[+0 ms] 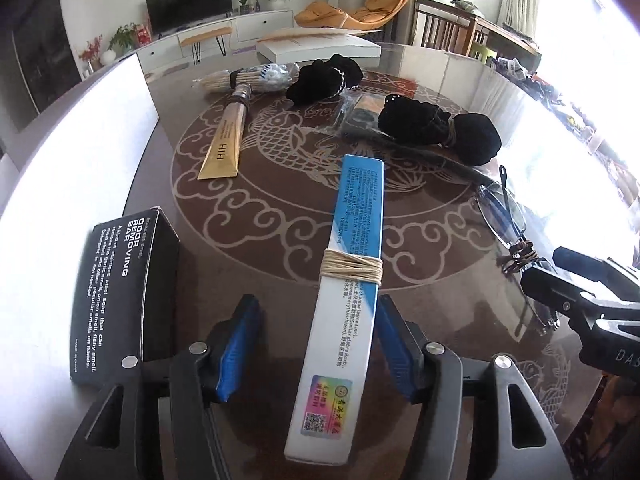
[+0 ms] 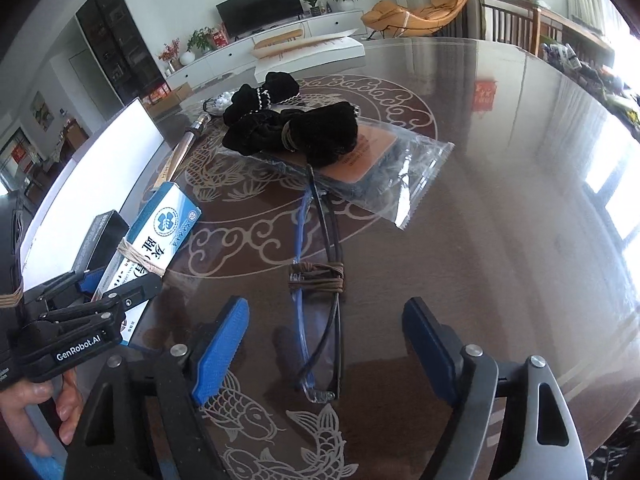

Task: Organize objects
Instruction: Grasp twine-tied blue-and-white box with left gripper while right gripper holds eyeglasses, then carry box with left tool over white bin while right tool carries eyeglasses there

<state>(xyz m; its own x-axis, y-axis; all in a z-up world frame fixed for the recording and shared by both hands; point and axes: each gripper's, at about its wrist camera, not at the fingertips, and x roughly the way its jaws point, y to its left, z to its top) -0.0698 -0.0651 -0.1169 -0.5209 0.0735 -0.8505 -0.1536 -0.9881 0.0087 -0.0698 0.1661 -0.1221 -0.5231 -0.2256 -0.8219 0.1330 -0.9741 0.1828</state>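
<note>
The left gripper [image 1: 316,344] is straddling a long blue-and-white box [image 1: 344,296] bound with pale twine; its right blue pad is lying against the box's edge while the left pad is standing clear, so the jaws are sitting fairly wide and not clamped on it; the box is carrying blue panels of small Chinese print, a line of Latin plant names and a holographic sticker with a QR code near the claw's base. Just left of that claw a matte black carton [image 1: 120,292] is standing upright, reading "ODOR REMOVING BAR" above a paragraph about stainless steel soap. Ahead and to the left a flat gold tube [image 1: 226,140] marked "HIH" is lying on the glossy round table [image 1: 280,216], whose brown top is showing pale cloud scrolls and fish.

The right gripper [image 2: 324,344] is hanging wide open, holding nothing; between its fingers, on the table, folded glasses [image 2: 320,300] with thin blue and black frames are lying, tied with brown cord. Ahead of it black fabric bundles [image 2: 296,132] are resting on a crinkly clear packet [image 2: 400,168]. The left claw's housing is reading "GenRobot.AI" in the right wrist view.
</note>
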